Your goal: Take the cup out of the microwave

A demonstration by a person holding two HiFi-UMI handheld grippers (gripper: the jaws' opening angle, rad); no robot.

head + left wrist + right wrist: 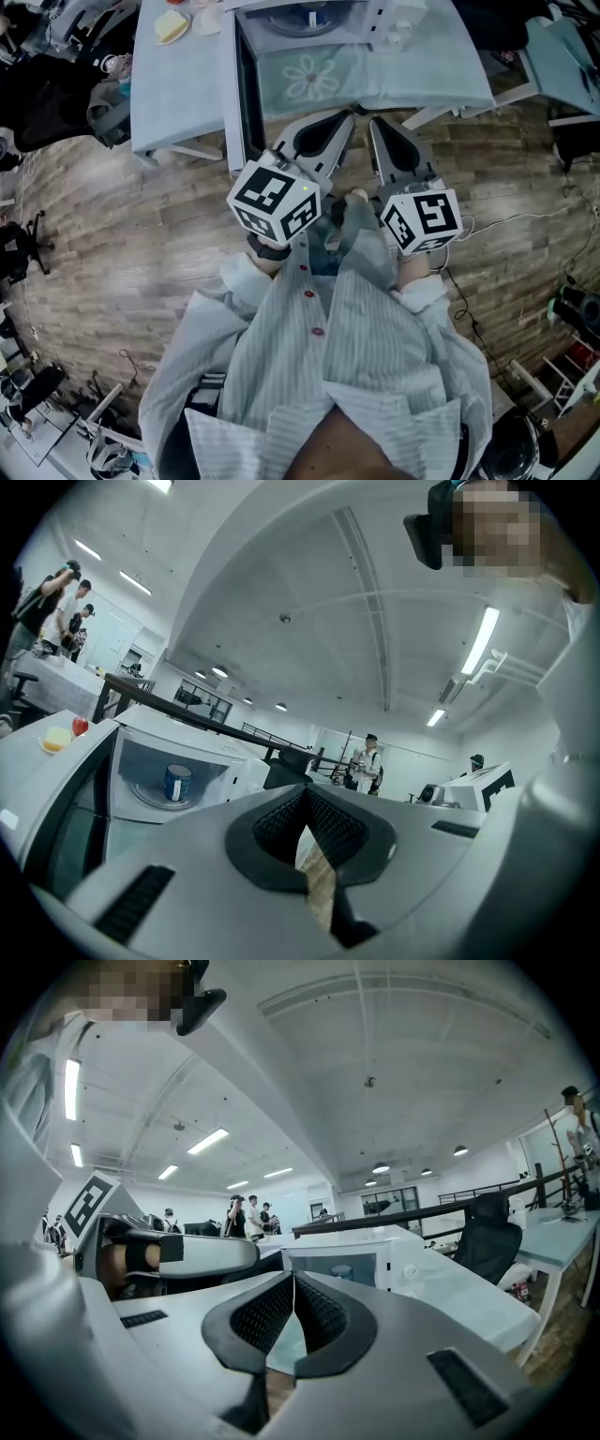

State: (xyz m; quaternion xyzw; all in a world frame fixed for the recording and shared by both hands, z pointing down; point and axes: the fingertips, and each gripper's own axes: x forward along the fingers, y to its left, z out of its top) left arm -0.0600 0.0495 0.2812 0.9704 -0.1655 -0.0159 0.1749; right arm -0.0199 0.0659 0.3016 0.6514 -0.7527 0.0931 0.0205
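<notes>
A white microwave (380, 21) stands on a pale blue table (178, 94) with its door (246, 94) swung open to the left. Inside, a blue cup (177, 782) stands upright on the glass turntable; the right gripper view shows it faintly as the cup (342, 1271). My left gripper (347, 117) and right gripper (377, 124) are side by side at the table's front edge, pointing at the microwave and short of its opening. Both sets of jaws are shut with nothing between them: left gripper (306, 794), right gripper (293, 1279).
A yellow item (56, 740) and a red fruit (80, 726) lie on the table left of the microwave. A flower-print cloth (314, 75) covers the table in front of the opening. A black office chair (492, 1237) stands to the right. Several people stand in the background.
</notes>
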